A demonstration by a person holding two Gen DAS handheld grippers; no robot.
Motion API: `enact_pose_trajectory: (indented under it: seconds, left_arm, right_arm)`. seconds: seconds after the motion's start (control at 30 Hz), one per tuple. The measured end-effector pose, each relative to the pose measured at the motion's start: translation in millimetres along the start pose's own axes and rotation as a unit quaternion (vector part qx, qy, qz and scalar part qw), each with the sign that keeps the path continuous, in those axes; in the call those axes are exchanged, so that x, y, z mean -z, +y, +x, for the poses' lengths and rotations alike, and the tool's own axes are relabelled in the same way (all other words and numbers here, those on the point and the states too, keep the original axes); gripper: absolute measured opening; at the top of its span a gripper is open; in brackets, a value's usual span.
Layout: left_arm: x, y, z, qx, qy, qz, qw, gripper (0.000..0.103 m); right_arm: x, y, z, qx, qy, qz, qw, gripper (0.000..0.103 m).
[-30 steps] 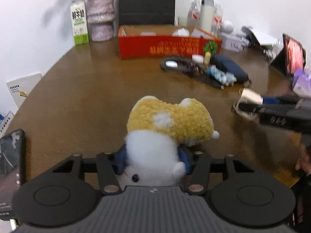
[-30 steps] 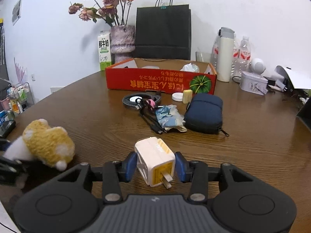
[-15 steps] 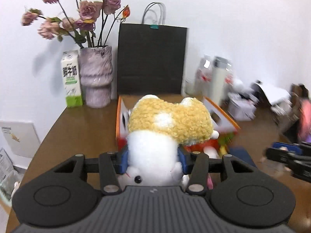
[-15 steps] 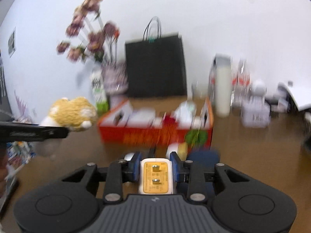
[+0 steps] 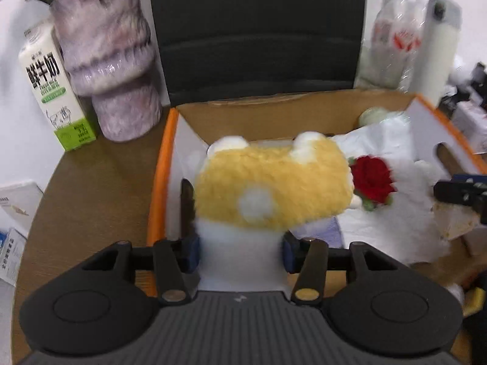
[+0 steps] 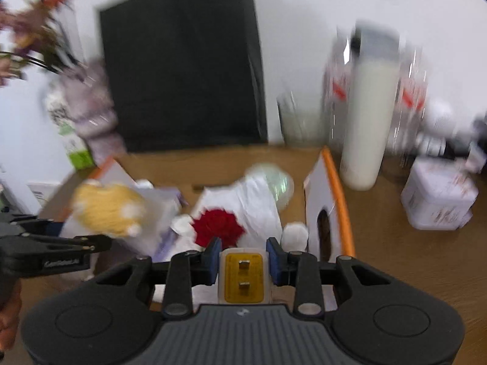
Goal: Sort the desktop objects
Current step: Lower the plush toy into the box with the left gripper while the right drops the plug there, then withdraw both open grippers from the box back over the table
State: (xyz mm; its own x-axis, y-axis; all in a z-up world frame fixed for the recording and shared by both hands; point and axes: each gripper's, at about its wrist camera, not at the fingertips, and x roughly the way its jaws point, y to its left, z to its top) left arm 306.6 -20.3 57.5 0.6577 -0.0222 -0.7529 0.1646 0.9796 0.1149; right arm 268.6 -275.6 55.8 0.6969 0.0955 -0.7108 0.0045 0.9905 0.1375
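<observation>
Home or office desk, wooden table (image 5: 91,188), flower vase (image 5: 106,54), milk carton (image 5: 51,91)

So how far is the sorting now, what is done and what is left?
Done: the cardboard box already holds a red rose and white paper. In hand: the left claw grips the yellow plush toy over the box; the right claw grips the charger plug at the box's near edge. Left: releasing both into the box. Whatever remains on the table is out of view.

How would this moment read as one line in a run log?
left gripper: shut on plush toy | right gripper: shut on charger plug | both over cardboard box
</observation>
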Motion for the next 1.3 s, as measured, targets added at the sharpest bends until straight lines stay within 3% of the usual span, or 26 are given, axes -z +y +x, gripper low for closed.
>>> enact_pose_trajectory:
  seconds: [0.07, 0.13, 0.2, 0.3, 0.4, 0.6, 0.67, 0.77, 0.9, 1.07, 1.3]
  left_arm:
    - [3, -11, 4, -0.01, -0.001, 0.028, 0.9996, 0.07]
    - [8, -17, 2, 0.01, 0.002, 0.046, 0.9989, 0.087]
    - [12, -18, -5, 0.022, -0.001, 0.045, 0.9987, 0.088]
    - [20, -15, -16, 0.035, 0.015, 0.009, 0.9992, 0.088]
    - [31, -12, -31, 0.04, 0.007, -0.024, 0.9989, 0.089]
    - [50, -4, -77, 0.01, -0.047, -0.084, 0.9953, 0.094]
    - [62, -6, -103, -0.005, -0.073, -0.095, 0.9928, 0.101]
    - [82, -9, -134, 0.014, -0.095, -0.11, 0.9893, 0.102]
    - [122, -7, -169, 0.045, -0.11, -0.143, 0.9825, 0.103]
    - [182, -9, -184, 0.076, -0.086, -0.168, 0.979, 0.103]
    - [256, -31, -204, 0.063, -0.072, -0.124, 0.9877, 0.103]
  right_arm:
    - [5, -2, 21, 0.001, 0.02, 0.014, 1.0, 0.03]
    - [9, -4, 33, 0.001, 0.024, 0.019, 1.0, 0.032]
    - [11, -6, 36, 0.005, 0.024, 0.026, 0.999, 0.042]
    - [10, -7, 25, -0.007, 0.007, 0.03, 1.0, 0.046]
    - [8, -4, 5, 0.004, -0.013, 0.024, 1.0, 0.062]
    - [21, 15, -39, 0.027, -0.049, -0.03, 0.998, 0.067]
    - [27, 18, -53, 0.032, -0.05, -0.043, 0.997, 0.067]
    - [43, 21, -80, 0.026, -0.062, -0.045, 0.997, 0.076]
    - [78, 25, -118, -0.002, -0.075, -0.04, 0.996, 0.08]
    - [138, 31, -157, -0.023, -0.086, -0.038, 0.995, 0.085]
    - [231, 34, -185, -0.036, -0.082, -0.034, 0.995, 0.085]
